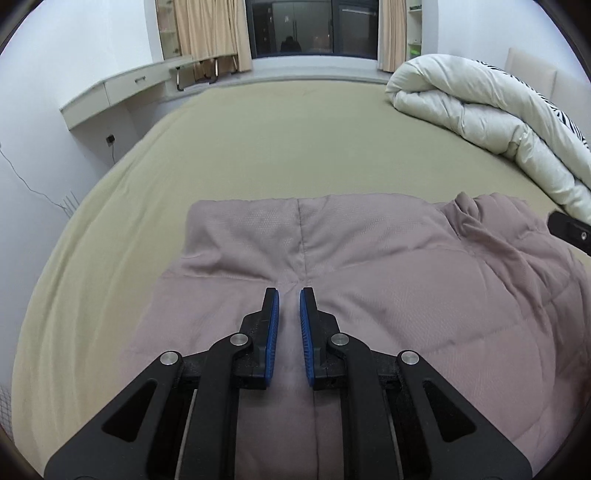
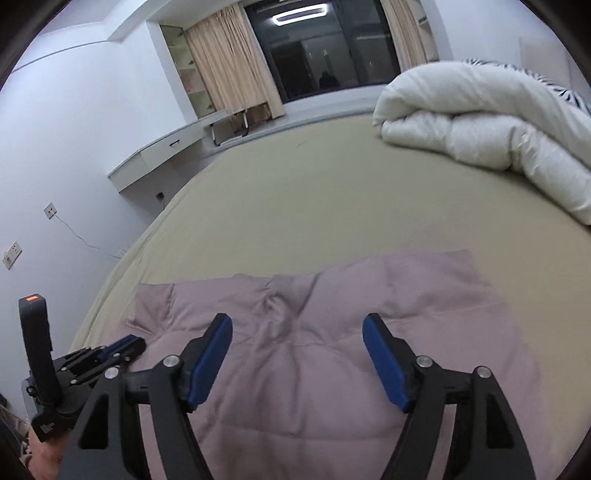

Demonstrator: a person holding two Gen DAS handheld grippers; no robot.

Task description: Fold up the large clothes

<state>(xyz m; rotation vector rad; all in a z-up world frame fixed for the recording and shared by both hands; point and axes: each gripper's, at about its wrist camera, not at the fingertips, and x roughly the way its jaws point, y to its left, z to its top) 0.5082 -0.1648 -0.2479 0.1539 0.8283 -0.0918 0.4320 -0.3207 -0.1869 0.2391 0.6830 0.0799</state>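
A large mauve quilted garment [image 1: 369, 288] lies spread on the olive bed sheet [image 1: 258, 147]; it also shows in the right wrist view [image 2: 314, 350]. My left gripper [image 1: 289, 297] hovers over the garment's middle seam with its blue pads close together, a narrow gap between them, nothing in them. My right gripper [image 2: 297, 325] is wide open above the garment, empty. The left gripper's body shows at the lower left of the right wrist view [image 2: 85, 365]. A bit of the right gripper shows at the right edge of the left wrist view [image 1: 572, 229].
A rolled white duvet [image 1: 491, 110] lies at the far right of the bed, also in the right wrist view [image 2: 487, 129]. A wall-mounted desk [image 1: 110, 92] and curtains [image 1: 207, 33] stand beyond the bed's left and far edges. A dark window [image 1: 314, 26] is at the back.
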